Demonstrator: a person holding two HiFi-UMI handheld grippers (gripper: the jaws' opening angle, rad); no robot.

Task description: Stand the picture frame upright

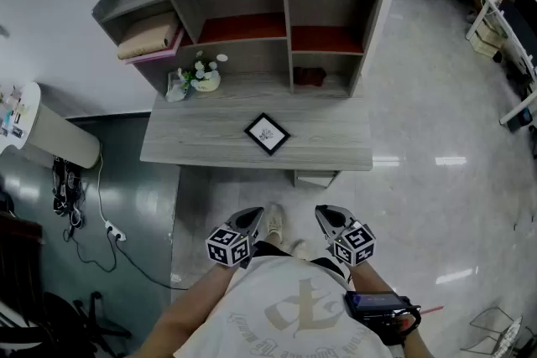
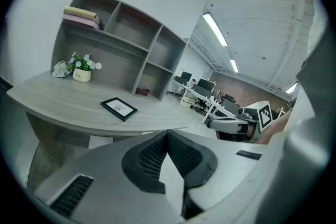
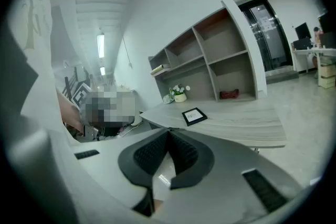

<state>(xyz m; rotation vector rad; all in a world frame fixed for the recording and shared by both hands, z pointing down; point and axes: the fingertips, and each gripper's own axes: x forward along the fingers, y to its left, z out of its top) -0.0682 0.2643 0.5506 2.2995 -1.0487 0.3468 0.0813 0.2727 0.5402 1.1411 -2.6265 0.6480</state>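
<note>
One black-bordered picture frame (image 1: 267,133) lies flat; left gripper (image 1: 252,217) and right gripper (image 1: 327,216) are closed, empty

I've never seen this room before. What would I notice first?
A black picture frame lies flat in the middle of the grey desk. A little pot of white flowers stands back left, under the shelves. Nearest you, the left gripper and right gripper hang shut, short of the desk.
</note>
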